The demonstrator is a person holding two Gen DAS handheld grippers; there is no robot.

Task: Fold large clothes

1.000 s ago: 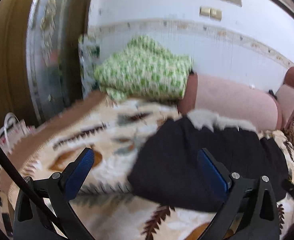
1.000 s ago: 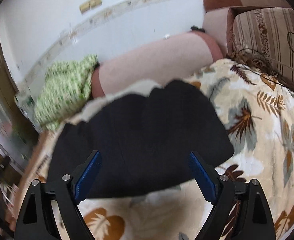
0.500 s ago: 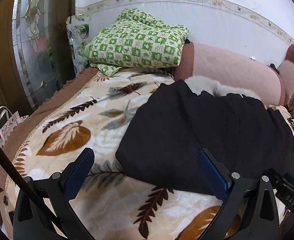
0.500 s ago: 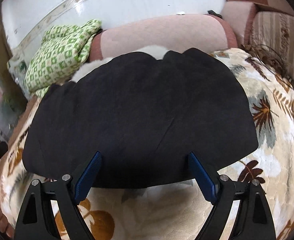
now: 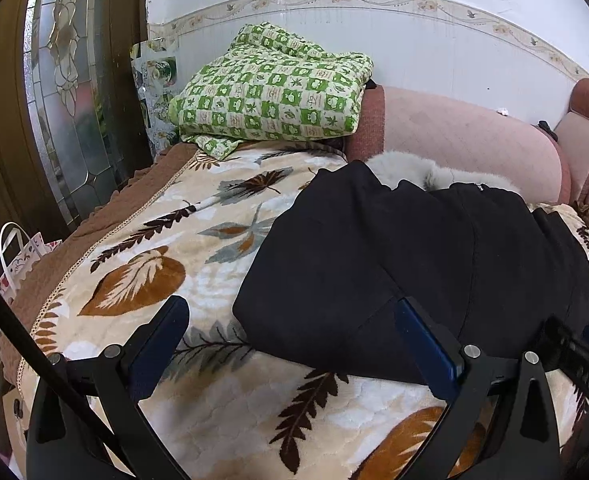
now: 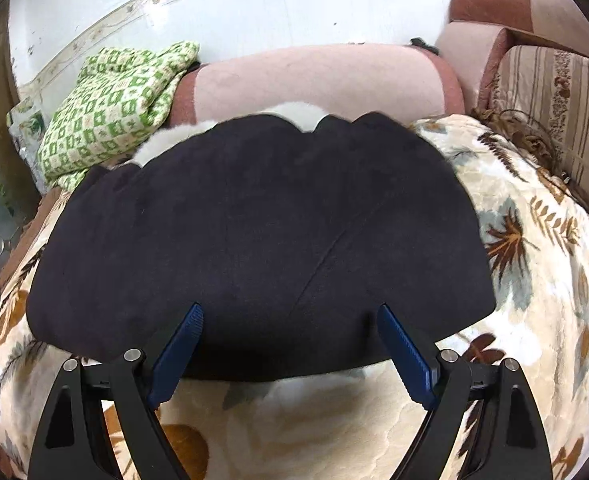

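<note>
Both tongs, left (image 5: 290, 344) and right (image 6: 290, 348), stand apart and empty over the black fleece-lined garment (image 6: 254, 240) at frame centre (on the leaf-patterned blanket (image 6: 534, 280)); pinch both near-hem corners evenly.

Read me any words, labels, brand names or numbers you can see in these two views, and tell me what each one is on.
No text can be read in either view.
The black garment carries a small pale tag at its far edge, too small to read.
The gift bag beside the bed shows only printed shapes, no letters.
The packaging behind the green checked quilt has print too blurred to read.
</note>
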